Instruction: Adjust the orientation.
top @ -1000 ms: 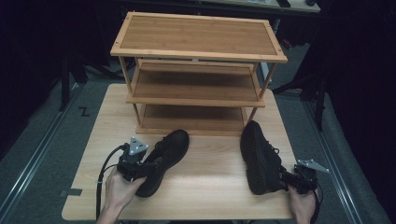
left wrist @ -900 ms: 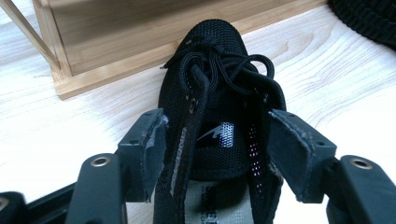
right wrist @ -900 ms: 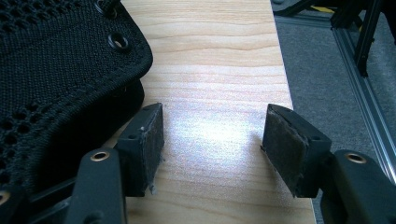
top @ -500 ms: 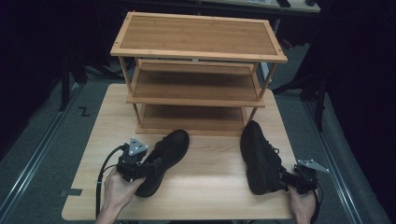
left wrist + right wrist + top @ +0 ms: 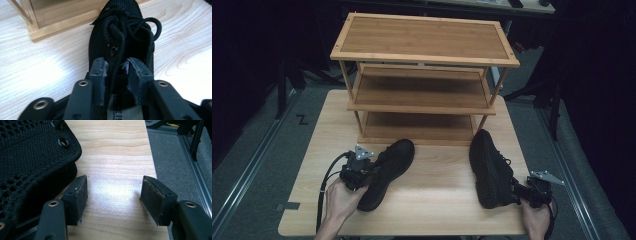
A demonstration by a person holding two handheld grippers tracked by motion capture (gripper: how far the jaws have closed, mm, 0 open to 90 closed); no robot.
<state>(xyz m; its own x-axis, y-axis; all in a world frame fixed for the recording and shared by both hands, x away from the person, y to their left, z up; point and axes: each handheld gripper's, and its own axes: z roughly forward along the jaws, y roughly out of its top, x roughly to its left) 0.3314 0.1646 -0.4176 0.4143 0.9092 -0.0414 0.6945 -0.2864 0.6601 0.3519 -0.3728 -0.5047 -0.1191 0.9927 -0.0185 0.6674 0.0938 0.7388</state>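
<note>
Pinching the tongue and laces of the black mesh lace-up shoe on my left (image 5: 120, 37), my left gripper (image 5: 116, 72) has its two black jaws drawn close on that fabric near the shoe's opening. From the high view this shoe (image 5: 387, 170) lies on the light wooden tabletop (image 5: 437, 190), its toe pointing toward the three-tier bamboo shoe rack (image 5: 424, 75) standing at the table's far side, and my left gripper (image 5: 357, 172) sits over its heel end with my left hand (image 5: 343, 197) behind it.

My right gripper (image 5: 113, 195) has its jaws spread wide with bare tabletop between them, holding nothing. Its left jaw is just beside the second black mesh shoe (image 5: 32, 157); I cannot tell if they touch. In the high view that shoe (image 5: 489, 167) lies near the table's right edge, toe toward the rack, with my right gripper (image 5: 532, 192) at its heel.
</note>
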